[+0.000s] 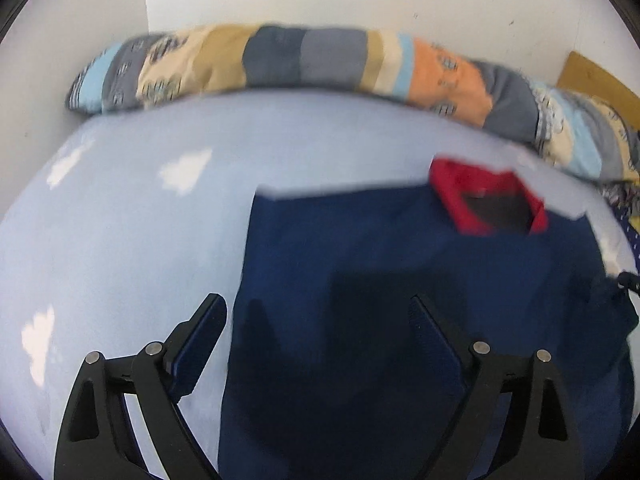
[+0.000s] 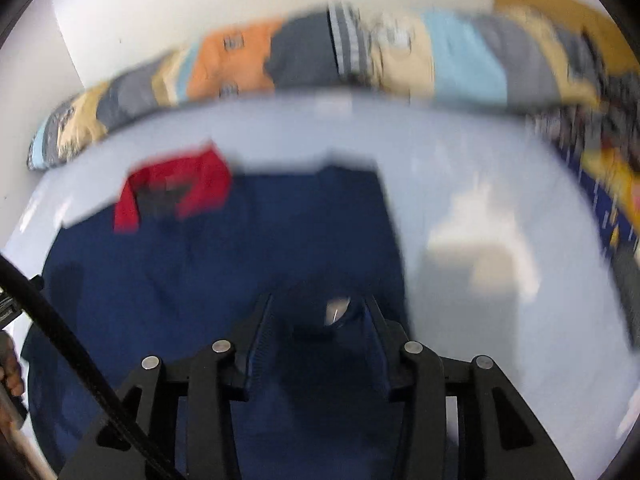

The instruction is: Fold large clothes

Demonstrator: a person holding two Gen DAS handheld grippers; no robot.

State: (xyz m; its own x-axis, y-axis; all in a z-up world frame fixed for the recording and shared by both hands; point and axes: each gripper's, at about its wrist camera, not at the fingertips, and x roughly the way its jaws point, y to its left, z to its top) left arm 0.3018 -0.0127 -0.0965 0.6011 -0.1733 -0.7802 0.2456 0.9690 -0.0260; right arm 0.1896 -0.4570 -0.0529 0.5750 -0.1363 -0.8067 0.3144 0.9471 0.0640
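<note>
Your left gripper is wide open over the blue shirt. Your right gripper is half closed above it; I cannot tell if it pinches cloth.

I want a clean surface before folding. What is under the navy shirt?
The navy shirt lies flat on a pale blue bedsheet, which shows bare all around it. Whatever sits directly beneath the fabric is covered and cannot be seen.
</note>
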